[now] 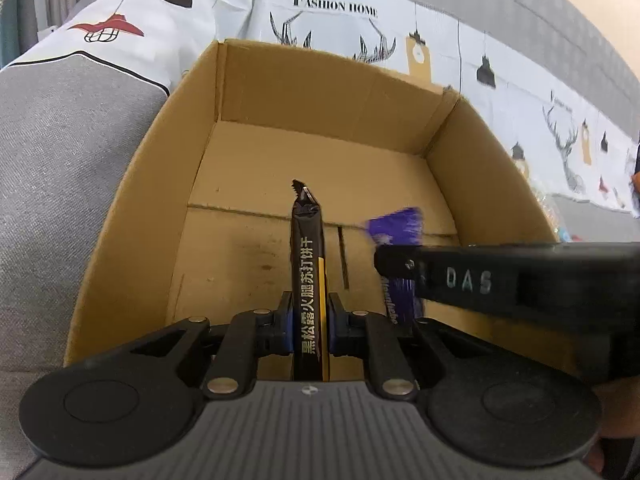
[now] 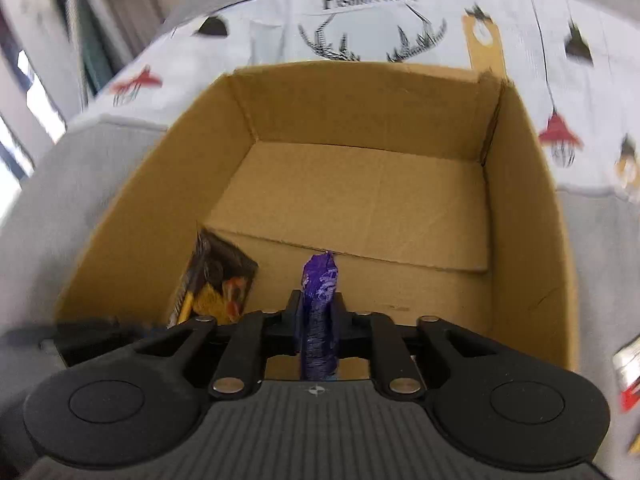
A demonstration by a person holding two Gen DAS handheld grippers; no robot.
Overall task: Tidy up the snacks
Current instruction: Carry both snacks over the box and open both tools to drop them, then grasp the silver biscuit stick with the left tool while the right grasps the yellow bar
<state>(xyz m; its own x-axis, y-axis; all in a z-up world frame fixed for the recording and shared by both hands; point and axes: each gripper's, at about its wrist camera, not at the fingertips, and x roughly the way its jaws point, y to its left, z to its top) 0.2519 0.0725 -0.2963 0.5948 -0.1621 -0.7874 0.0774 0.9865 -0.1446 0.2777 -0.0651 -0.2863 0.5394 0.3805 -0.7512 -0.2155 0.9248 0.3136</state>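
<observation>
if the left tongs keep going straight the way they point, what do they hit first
Most likely the bare floor of the cardboard box, ahead of the black snack packet clamped in the left tongs. Depth is unclear.

Both wrist cameras are looking forward and down into the cardboard box (image 1: 120, 240), sitting close above its near rim. The left view is facing its far wall from left of centre; the right view (image 2: 520, 240) is looking from the right. Both are sharing the box floor and the patterned cloth (image 1: 332, 8) behind it.
</observation>
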